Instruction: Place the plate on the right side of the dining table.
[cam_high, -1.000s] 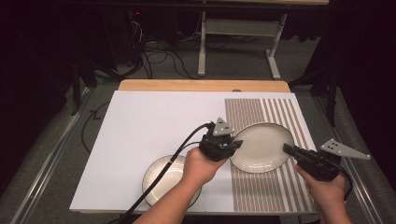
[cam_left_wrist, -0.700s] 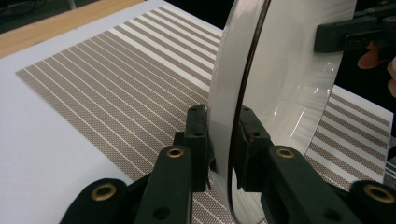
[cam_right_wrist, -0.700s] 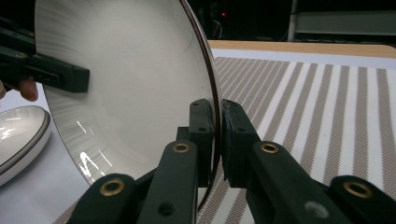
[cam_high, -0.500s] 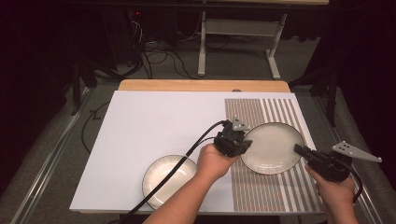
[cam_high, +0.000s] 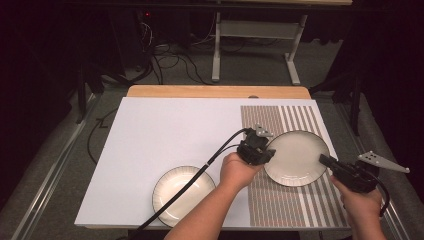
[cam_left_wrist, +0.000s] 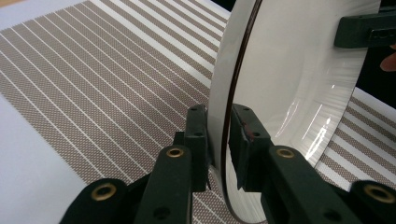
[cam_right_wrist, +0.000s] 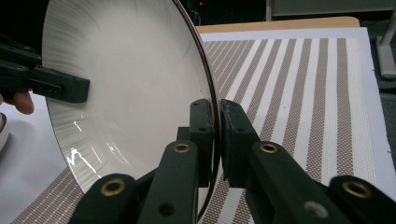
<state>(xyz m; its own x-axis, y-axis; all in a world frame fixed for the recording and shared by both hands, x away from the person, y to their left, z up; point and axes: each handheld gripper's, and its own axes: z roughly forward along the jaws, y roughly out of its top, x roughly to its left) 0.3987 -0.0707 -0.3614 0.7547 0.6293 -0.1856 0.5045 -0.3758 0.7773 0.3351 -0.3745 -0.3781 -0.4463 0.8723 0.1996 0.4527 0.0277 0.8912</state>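
A white plate (cam_high: 296, 158) with a dark rim is held over the striped placemat (cam_high: 280, 205) at the table's right. My left gripper (cam_high: 268, 154) is shut on the plate's left rim, and my right gripper (cam_high: 324, 161) is shut on its right rim. In the left gripper view the rim of the plate (cam_left_wrist: 280, 84) runs between the jaws of the left gripper (cam_left_wrist: 219, 140), with the other gripper's jaw at the far rim. In the right gripper view the plate (cam_right_wrist: 126, 79) stands edge-on, its rim pinched in the right gripper (cam_right_wrist: 217, 135).
A second white plate (cam_high: 175, 200) with a dark rim lies on the white mat (cam_high: 165, 130) near the front edge, under my left forearm and the cable. A wooden board edge (cam_high: 215, 91) borders the back. Table legs and cables are beyond.
Both grippers have carried the plate to the right and slightly toward the front, further onto the striped placemat. Their grips on its rim have stayed the same.
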